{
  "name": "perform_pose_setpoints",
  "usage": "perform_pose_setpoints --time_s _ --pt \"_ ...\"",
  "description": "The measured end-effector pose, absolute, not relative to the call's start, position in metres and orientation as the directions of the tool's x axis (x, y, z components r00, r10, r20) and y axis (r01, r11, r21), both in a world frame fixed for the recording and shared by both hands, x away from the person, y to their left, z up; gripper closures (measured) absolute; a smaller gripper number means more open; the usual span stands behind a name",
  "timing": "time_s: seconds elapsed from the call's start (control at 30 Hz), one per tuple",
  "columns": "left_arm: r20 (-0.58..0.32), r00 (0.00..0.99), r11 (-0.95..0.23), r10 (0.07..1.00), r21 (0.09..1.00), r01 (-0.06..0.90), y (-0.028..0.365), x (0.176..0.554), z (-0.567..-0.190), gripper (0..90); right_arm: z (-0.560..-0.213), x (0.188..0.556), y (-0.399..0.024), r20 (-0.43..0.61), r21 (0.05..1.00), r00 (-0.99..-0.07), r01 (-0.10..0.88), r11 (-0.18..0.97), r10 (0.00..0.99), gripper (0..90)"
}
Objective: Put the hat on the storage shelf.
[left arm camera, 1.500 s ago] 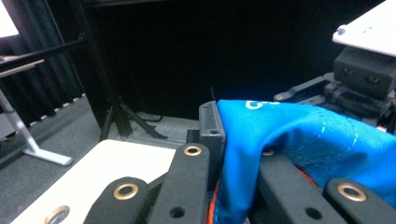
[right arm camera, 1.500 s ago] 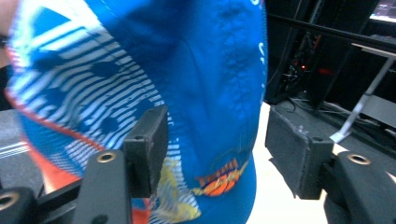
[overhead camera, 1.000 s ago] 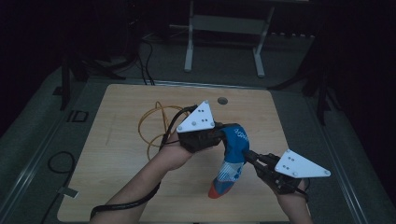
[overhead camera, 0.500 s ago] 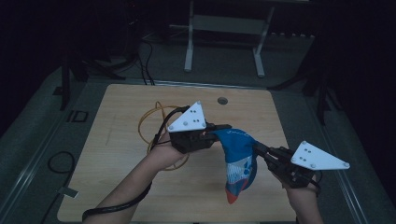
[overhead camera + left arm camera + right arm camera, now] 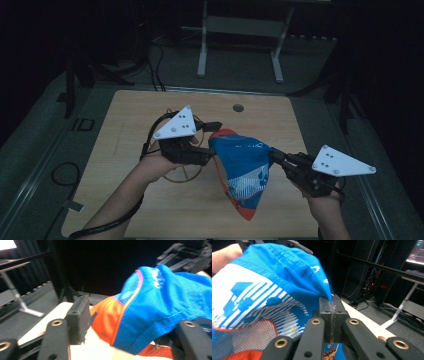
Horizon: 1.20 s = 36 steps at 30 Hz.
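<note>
The blue and orange garment [image 5: 242, 172] hangs stretched between both tools above the table [image 5: 130, 112]. The right gripper [image 5: 331, 315] is clamped tight on its edge; the left gripper [image 5: 130, 327] looks parted around the fabric, though I can't tell for sure. Keep tension even.

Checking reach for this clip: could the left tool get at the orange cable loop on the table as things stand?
Probably not right away. The orange cable loop lies on the table just beneath the left tool, so the way is short, but that tool appears busy holding the blue and orange garment with the right tool.
</note>
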State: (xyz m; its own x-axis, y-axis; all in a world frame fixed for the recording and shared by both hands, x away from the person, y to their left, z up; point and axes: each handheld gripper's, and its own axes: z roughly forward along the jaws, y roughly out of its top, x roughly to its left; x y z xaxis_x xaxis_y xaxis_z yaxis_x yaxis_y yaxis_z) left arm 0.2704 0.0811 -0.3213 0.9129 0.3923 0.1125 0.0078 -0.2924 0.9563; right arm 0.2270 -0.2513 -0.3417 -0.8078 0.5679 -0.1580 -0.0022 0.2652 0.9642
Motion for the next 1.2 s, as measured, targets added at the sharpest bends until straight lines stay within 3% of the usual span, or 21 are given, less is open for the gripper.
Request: perform_pose_setpoints --time_s 0.3,0.53,0.87,1.2 --pt "0.129 0.915 -0.356 0.383 0.934 0.017 0.095 0.263 -0.328 18.5 -0.335 0.230 -0.237 -0.176 0.959 -0.813 -0.015 0.282 0.556 89.7" --pt "0.265 0.890 -0.476 0.371 0.877 -0.062 0.078 0.248 -0.330 15.5 -0.335 0.235 -0.230 -0.163 0.961 -0.807 0.001 0.277 0.567 89.7" --pt "0.295 0.876 -0.470 0.381 0.878 -0.091 0.077 0.236 -0.337 14.8 -0.333 0.245 -0.232 -0.136 0.969 -0.788 0.021 0.247 0.601 89.7" --pt "0.276 0.833 -0.407 0.479 0.911 -0.067 0.119 0.228 -0.346 14.4 -0.317 0.265 -0.223 -0.133 0.975 -0.769 0.011 0.221 0.625 89.7"
